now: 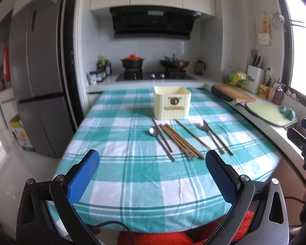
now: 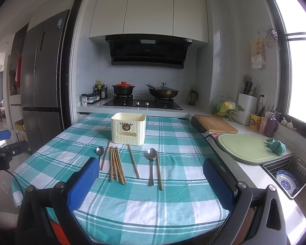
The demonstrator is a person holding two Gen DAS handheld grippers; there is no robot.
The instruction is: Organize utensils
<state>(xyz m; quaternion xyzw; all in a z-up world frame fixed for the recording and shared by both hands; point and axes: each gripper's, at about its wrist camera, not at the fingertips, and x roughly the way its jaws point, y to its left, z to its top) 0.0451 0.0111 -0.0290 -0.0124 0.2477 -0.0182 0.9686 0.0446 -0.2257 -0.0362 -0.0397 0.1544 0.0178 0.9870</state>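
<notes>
A cream utensil box (image 1: 172, 105) (image 2: 129, 129) stands at the far middle of a table with a teal checked cloth (image 1: 132, 173) (image 2: 153, 204). In front of it lie a bundle of wooden chopsticks (image 1: 181, 141) (image 2: 117, 166), single chopsticks, and two metal spoons: the left spoon (image 1: 154, 131) (image 2: 99, 151) and the right spoon (image 1: 204, 126) (image 2: 151, 159). My left gripper (image 1: 152, 163) hangs open above the near part of the cloth, short of the utensils. My right gripper (image 2: 151, 173) is open too, nothing between its blue pads.
Right of the table runs a counter with a wooden board (image 2: 215, 123), a green cutting board (image 2: 244, 148) and a sink holding a blue-patterned bowl (image 2: 287, 181). A stove with two pots (image 2: 142, 102) is behind. A fridge (image 2: 42, 81) stands left.
</notes>
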